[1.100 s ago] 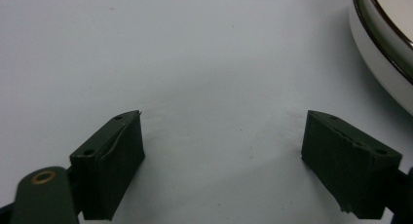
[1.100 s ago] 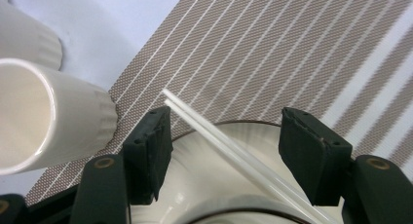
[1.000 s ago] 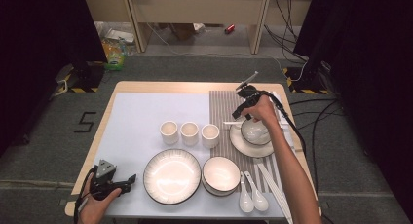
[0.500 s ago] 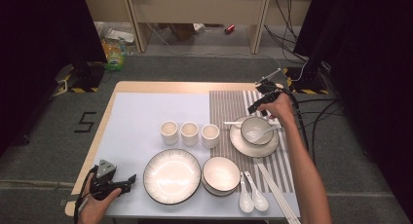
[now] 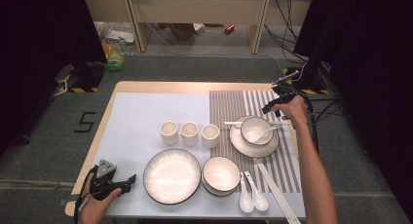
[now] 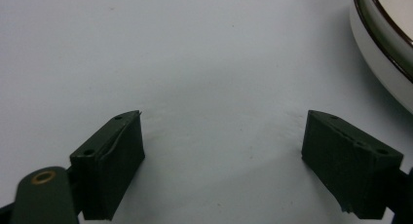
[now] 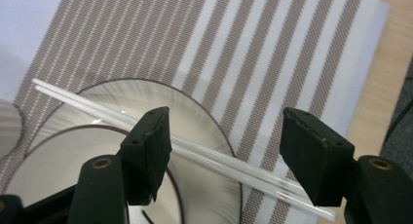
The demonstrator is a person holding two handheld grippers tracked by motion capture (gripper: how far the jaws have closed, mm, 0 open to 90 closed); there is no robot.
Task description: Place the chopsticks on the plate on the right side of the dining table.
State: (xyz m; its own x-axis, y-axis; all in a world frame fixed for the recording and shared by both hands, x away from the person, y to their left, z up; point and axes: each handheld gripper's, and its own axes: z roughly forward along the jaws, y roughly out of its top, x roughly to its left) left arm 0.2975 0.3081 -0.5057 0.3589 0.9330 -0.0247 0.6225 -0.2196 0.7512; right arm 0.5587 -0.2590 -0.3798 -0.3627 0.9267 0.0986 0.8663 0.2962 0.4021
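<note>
Chopsticks (image 7: 195,153) lie below open, empty right hand-held gripper (image 7: 226,156).

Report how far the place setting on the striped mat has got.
Done: white bowl with spoon sits on its saucer, white chopsticks across the far rim. In hand: nothing; right gripper is open above them. Left: three cream cups, large plate, spare bowl sit off the mat.

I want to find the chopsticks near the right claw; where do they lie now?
In the high view the white chopsticks lie across the far rim of the saucer on the striped placemat, right of the three cups.
</note>
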